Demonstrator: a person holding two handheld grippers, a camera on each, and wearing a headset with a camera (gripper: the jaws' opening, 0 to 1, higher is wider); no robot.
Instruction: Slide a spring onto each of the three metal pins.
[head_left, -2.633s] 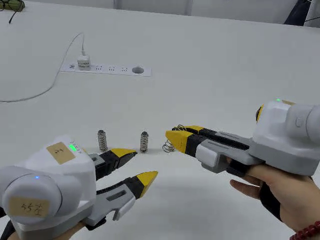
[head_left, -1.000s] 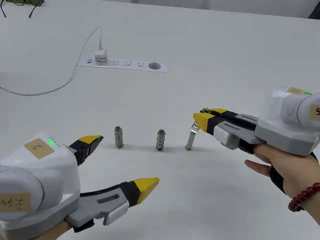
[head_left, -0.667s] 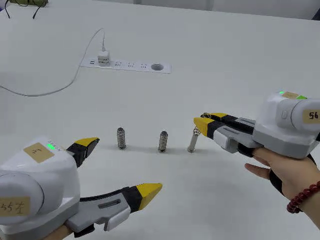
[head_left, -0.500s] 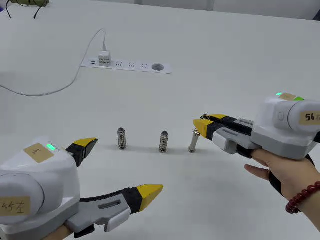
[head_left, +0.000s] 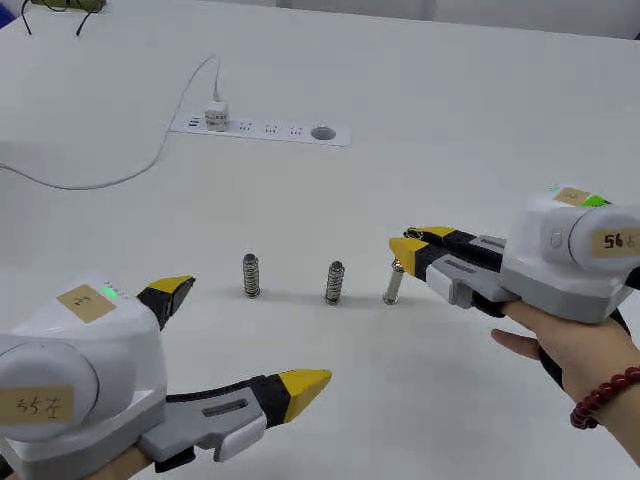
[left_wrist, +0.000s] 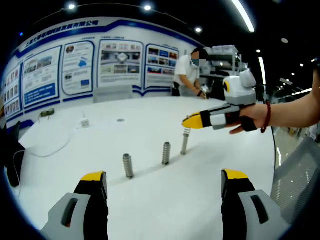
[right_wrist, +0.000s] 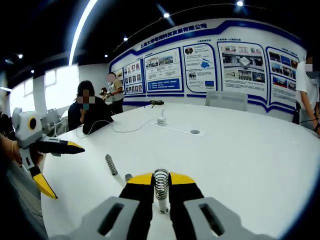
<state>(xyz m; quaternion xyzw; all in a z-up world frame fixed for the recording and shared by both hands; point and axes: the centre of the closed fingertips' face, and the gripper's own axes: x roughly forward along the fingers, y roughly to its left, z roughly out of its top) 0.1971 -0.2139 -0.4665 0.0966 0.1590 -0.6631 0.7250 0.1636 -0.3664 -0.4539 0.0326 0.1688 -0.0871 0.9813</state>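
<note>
My right tool (right_wrist: 161, 181) is closed narrow on a spring (right_wrist: 160, 184). It holds the spring upright over the top of the third metal pin (head_left: 392, 288), which stands on the worktop (head_left: 450, 150) directly under its tips. My left tool (head_left: 240, 335) stands wide and grips nothing. Ahead of its tips, in a row running towards the right tool, stand the first pin (head_left: 251, 275) and the middle pin (head_left: 335, 283), each upright and carrying a spring. A power strip (head_left: 262, 129) lies well beyond both tools.
</note>
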